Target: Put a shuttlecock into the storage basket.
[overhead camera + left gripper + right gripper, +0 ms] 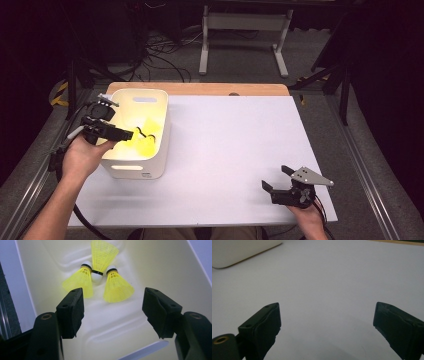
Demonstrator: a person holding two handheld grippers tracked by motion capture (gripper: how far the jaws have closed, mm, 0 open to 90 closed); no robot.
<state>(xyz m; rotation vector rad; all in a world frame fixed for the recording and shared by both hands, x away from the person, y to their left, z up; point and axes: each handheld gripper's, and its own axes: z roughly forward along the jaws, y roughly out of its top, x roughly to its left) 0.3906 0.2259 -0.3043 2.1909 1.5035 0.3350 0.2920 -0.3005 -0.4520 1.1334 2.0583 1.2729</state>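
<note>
Where bin (160, 270) dips, shuttlecocks (100, 277) beyond left gripper (112, 312)

The bin (158, 150) looks like smooth cream plastic with a soft sheen, light pooling on its molded inner ridges. The three shuttlecocks (101, 277) have yellow plastic mesh skirts, kinda translucent, with rounded white tips that could be foam or cork, hard to say from here. The left gripper (112, 307) and right gripper (325, 327) look like matt black plastic with slightly rough pads. The table (235, 150) has a flat matt white top and a bare wood edge at the back.
</note>
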